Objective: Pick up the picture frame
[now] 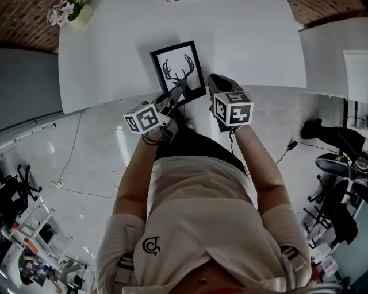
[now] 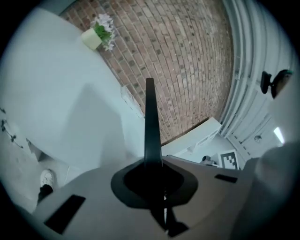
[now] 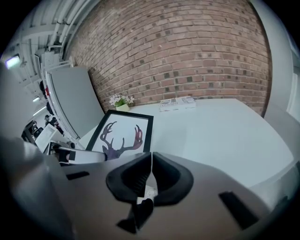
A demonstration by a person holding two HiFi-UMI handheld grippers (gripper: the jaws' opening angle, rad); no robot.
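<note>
The picture frame [image 1: 178, 70] has a black border and a dark antler print, and it is over the white table [image 1: 247, 46] near its front edge. My left gripper [image 1: 174, 96] is shut on the frame's near edge. In the left gripper view the frame [image 2: 150, 119] rises edge-on as a thin dark strip out of the shut jaws of that gripper [image 2: 152, 164]. My right gripper [image 1: 217, 83] hovers just right of the frame, shut with nothing between its pads. The right gripper view shows its jaws [image 3: 151, 157] together and the frame [image 3: 123, 133] off to the left.
A small pot of flowers [image 1: 72, 11] stands at the table's far left corner by the brick wall [image 3: 178, 51]. A flat white object [image 3: 176, 103] lies at the table's far edge. Cables [image 1: 75, 172] run over the floor, and chairs [image 1: 345, 166] stand at the right.
</note>
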